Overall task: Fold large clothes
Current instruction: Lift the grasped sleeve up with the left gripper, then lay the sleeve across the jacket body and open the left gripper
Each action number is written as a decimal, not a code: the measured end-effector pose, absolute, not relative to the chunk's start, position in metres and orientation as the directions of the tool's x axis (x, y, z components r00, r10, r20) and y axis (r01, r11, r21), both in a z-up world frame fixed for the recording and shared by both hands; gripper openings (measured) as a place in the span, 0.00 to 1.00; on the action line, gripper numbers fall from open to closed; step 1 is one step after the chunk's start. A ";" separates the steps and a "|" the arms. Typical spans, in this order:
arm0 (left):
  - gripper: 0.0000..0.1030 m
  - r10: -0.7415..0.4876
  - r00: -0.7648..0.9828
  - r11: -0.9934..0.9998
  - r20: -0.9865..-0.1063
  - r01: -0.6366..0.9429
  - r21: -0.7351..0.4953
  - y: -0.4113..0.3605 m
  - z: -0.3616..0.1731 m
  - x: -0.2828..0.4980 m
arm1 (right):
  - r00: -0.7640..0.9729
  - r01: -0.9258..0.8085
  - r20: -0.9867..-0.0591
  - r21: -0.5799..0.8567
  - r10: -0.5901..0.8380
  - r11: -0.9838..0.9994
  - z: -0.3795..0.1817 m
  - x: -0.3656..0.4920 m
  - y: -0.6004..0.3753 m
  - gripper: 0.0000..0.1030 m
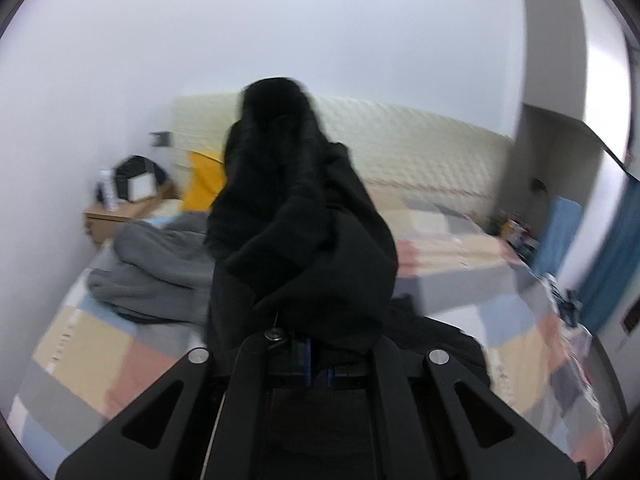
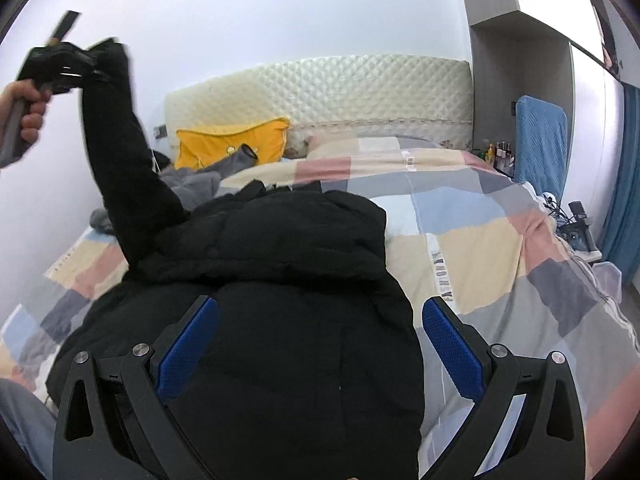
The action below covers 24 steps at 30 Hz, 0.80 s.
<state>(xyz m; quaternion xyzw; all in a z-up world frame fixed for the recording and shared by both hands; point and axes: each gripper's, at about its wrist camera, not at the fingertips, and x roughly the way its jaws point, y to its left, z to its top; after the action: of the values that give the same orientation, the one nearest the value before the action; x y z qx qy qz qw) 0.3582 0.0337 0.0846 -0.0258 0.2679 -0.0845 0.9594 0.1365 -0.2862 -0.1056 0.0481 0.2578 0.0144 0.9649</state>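
A black padded jacket (image 2: 280, 280) lies spread on the patchwork bedspread (image 2: 480, 220). One sleeve (image 2: 120, 152) is lifted up and to the left. My left gripper (image 2: 86, 68), held by a hand (image 2: 28, 108), is shut on that sleeve's cuff. In the left wrist view the black sleeve fabric (image 1: 304, 220) bunches over my left gripper (image 1: 318, 352) and hides its fingertips. My right gripper (image 2: 320, 312) hovers open over the jacket's body, with the blue pads (image 2: 188, 344) wide apart and nothing between them.
A grey garment (image 2: 192, 184) lies crumpled near the yellow pillow (image 2: 236, 144), in front of the quilted headboard (image 2: 320, 92). A wooden nightstand (image 1: 116, 216) stands left of the bed. A blue cloth (image 2: 540, 140) and small bottles sit to the right.
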 end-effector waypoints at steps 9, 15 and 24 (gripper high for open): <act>0.04 -0.347 0.748 0.935 -0.566 0.320 -0.150 -0.079 0.036 0.366 | 0.859 0.016 -0.510 0.130 0.053 0.991 -0.114 0.141 -0.305 0.99; 0.04 -0.409 0.687 0.900 -0.600 0.413 -0.140 -0.138 -0.016 0.367 | 0.845 0.025 -0.529 0.194 0.083 0.981 -0.119 0.148 -0.316 0.99; 0.04 -0.403 0.567 0.863 -0.719 0.496 -0.093 -0.219 -0.122 0.374 | 0.830 0.041 -0.551 0.210 0.083 0.977 -0.129 0.156 -0.318 0.99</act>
<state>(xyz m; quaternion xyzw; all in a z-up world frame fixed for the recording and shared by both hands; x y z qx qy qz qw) 0.3744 -0.2191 -0.1224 0.0597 0.3897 -0.2546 0.8830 0.1563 -0.3184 -0.1293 0.1068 0.2909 0.0111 0.9507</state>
